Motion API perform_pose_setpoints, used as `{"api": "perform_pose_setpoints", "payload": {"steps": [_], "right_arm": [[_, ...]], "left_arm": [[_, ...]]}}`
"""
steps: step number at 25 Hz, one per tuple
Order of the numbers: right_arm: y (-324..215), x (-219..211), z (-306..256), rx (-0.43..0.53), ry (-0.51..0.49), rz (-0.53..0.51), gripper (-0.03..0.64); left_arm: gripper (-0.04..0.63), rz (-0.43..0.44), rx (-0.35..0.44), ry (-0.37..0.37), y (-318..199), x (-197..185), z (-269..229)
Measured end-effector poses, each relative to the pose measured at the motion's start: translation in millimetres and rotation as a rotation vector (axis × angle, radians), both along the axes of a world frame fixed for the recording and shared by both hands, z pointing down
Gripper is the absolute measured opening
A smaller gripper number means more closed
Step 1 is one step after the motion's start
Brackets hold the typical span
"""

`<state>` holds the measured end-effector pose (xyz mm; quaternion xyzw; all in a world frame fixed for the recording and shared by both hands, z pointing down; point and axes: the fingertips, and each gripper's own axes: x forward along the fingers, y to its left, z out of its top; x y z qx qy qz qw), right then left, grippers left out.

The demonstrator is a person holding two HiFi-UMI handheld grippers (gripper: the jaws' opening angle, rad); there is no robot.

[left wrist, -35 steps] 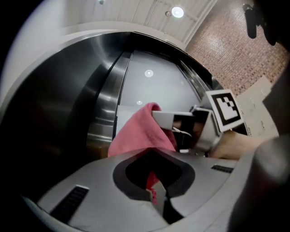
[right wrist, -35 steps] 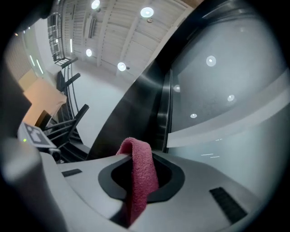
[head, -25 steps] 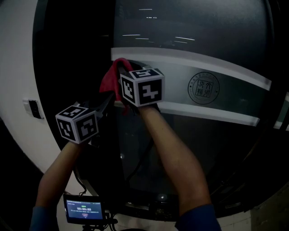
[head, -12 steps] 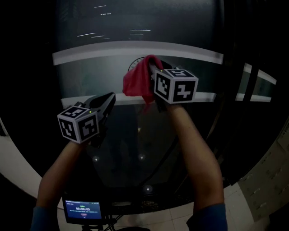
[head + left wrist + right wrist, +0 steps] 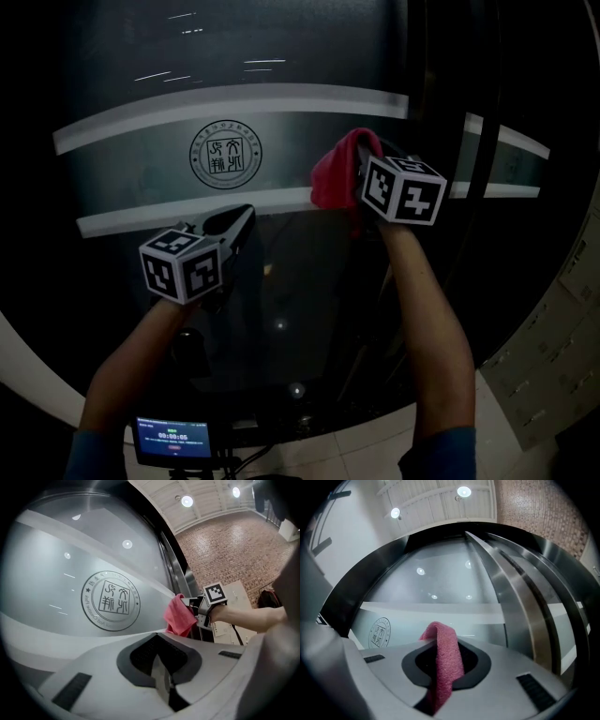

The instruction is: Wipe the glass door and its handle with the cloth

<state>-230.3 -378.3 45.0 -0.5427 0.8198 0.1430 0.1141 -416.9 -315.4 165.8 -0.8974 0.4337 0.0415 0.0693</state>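
Note:
The glass door (image 5: 281, 141) fills the head view, frosted between two white stripes and printed with a round seal (image 5: 223, 154). My right gripper (image 5: 354, 178) is shut on the red cloth (image 5: 337, 173), which presses on the glass near the door's right edge; the cloth (image 5: 443, 660) droops from the jaws in the right gripper view. A tall metal handle bar (image 5: 513, 606) stands just right of the cloth. My left gripper (image 5: 246, 217) is shut on nothing, held lower left, below the seal (image 5: 110, 601), and the cloth (image 5: 179, 617) shows to its right.
A dark door frame (image 5: 525, 187) runs up the right side. Tiled floor (image 5: 553, 328) shows at the lower right. A small screen (image 5: 174, 439) hangs at the bottom edge. Ceiling lights and a brick wall (image 5: 234, 541) reflect beside the door.
My right gripper has carried the cloth rightward across the glass, from left of the seal to the door's right edge. My left gripper stayed low and shut.

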Motion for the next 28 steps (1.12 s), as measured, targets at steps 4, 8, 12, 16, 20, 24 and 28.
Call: {"api": "perform_pose_setpoints", "payload": {"steps": [4, 8, 12, 16, 20, 24, 28], "right_arm": [[-3.9, 13.9, 9.0, -0.023, -0.014, 0.014, 0.031], [4.5, 0.7, 10.0, -0.009, -0.015, -0.008, 0.031], [36.1, -76.5, 9.7, 0.033, 0.012, -0.156, 0.031], [69.1, -193.9, 30.4, 0.038, 0.052, -0.368, 0.031], [91.9, -312.9, 72.4, 0.021, 0.132, -0.523, 0.032], [113.3, -414.2, 110.5, -0.021, 0.145, -0.633, 0.032], [128.0, -488.8, 135.0, -0.043, 0.151, -0.684, 0.032]], "left_arm": [[0.008, -0.011, 0.0, 0.009, -0.2, 4.7, 2.2], [0.008, -0.025, 0.002, 0.016, 3.2, -5.6, 4.7], [0.008, -0.073, 0.009, 0.028, 14.9, -43.4, 8.0], [0.009, -0.134, 0.013, 0.012, 33.6, -100.7, 18.7], [0.015, -0.24, 0.03, 0.025, 60.4, -180.0, 28.8], [0.015, -0.301, 0.01, 0.024, 83.5, -248.4, 44.3], [0.015, -0.35, -0.038, 0.013, 100.2, -301.1, 63.6]]}}
